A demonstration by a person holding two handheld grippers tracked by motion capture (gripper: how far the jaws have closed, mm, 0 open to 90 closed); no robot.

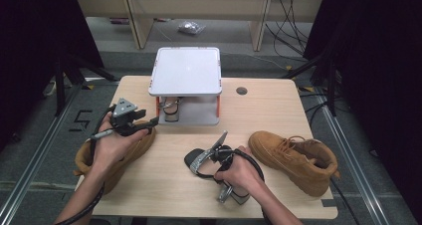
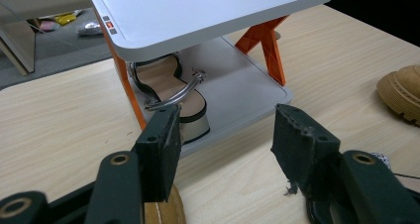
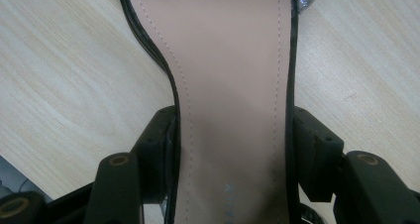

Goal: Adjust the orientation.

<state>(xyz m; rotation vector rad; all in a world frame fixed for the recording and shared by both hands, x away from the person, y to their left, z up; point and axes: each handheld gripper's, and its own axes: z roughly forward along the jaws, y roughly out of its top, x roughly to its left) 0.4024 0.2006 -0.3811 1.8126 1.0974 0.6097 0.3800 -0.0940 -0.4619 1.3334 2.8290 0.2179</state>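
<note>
My right gripper [image 3: 230, 149] straddles the heel end of the sandal [image 3: 233, 85]; its pink insole runs up between my two pads, which press on the sandal's black edges, left and right; the sandal lies on the table [image 1: 169, 185] near my side, between the two tan boots. My left gripper [image 2: 225, 144] hovers with jaws apart and nothing between them, facing the shelf rack [image 2: 208, 16]. The sandal's toe is cut off at the top of the right gripper view; its strap shows there as a silver corner. The left boot [image 1: 89, 158] is largely hidden beneath my left hand; the right boot [image 1: 293, 158] lies clear. On the rack's lower shelf rests a second sandal [image 2: 171, 87]; the top shelf is bare.
</note>
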